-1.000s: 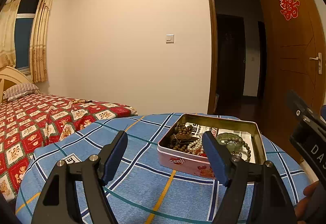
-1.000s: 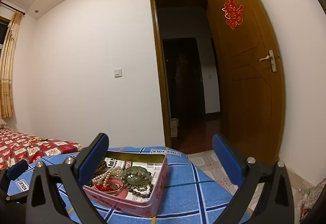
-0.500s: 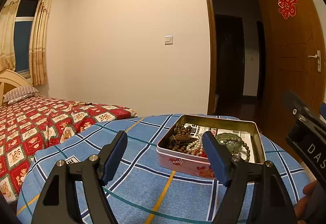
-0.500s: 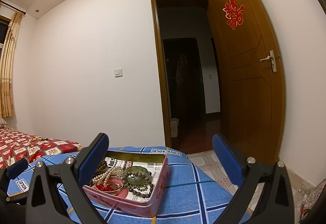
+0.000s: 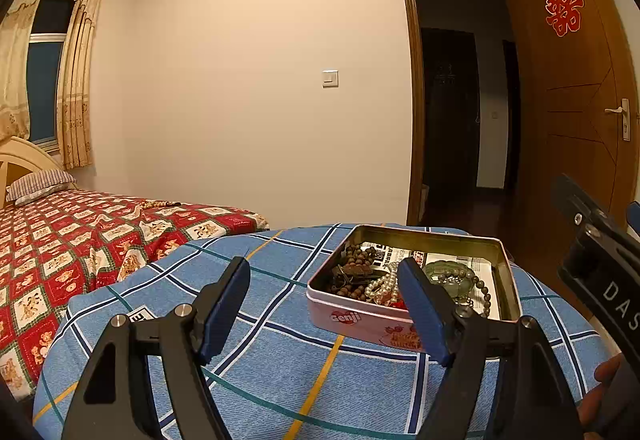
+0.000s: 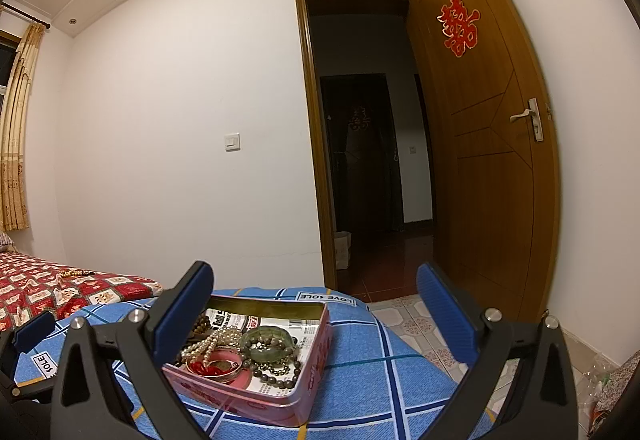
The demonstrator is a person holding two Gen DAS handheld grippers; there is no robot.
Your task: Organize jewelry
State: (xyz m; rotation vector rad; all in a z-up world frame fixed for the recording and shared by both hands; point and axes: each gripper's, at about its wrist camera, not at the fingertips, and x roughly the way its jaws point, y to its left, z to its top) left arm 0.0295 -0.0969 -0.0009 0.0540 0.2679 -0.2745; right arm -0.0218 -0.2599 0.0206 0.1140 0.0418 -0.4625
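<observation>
Left wrist view: left gripper (image 5: 324, 304) held low over the blue checked surface (image 5: 280, 360), jaws spread wide with nothing between them, aimed at the near wall of the pink tin (image 5: 360, 320), probably so the open top stays in sight. Inside the tin, on a printed paper lining: brown wooden beads (image 5: 354, 260) at the far left, a pearl strand (image 5: 380, 286) in the middle, a green bangle (image 5: 450, 274) with a dark bead strand (image 5: 482, 290) to its right, all heaped and touching, apparently gathered there as the one container for the jewelry. Beyond, a loose bead string (image 5: 160, 205) on the red patterned bed (image 5: 60, 240), well apart from the tin. Right wrist view: right gripper (image 6: 316, 304) also low, jaws wide apart and empty, the tin partly behind its left finger. Red-and-gold bangle (image 6: 218, 364) at the tin's near corner, touching the pearls. Same bead string visible on the bed at left. Whether sorting is nearly over or one stray piece awaits collection: not settled here.
</observation>
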